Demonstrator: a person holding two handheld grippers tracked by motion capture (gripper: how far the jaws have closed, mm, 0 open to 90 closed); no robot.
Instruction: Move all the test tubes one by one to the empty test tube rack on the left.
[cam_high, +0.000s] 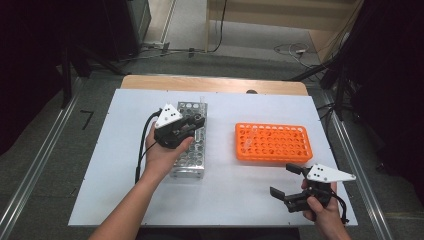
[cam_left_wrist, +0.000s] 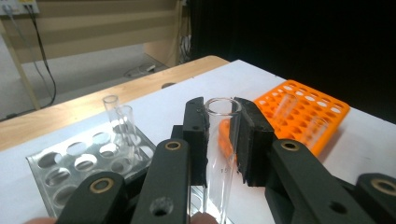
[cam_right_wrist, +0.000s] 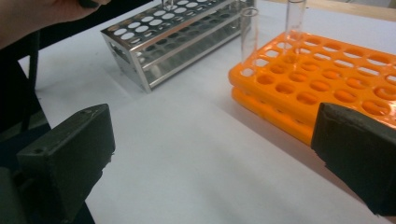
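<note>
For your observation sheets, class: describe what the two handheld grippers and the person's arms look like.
Both the left gripper and the right gripper are black, each with two blocky jaws, brass-coloured pivot rivets, a pale three-cornered plate with dark dots on top and a trailing black cable. The forearms are bare, no sleeves.

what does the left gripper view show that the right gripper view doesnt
Left gripper view alone: a clear glass tube clamped upright between the left hand-held gripper pads, and a second tube standing in the metal rack.

Right gripper view alone: the right hand-held gripper with its jaws wide apart over bare white table, nothing between them, and part of the person's hand at the top left.

Both: the metal rack, the orange rack with clear tubes standing in it, and the white table.
</note>
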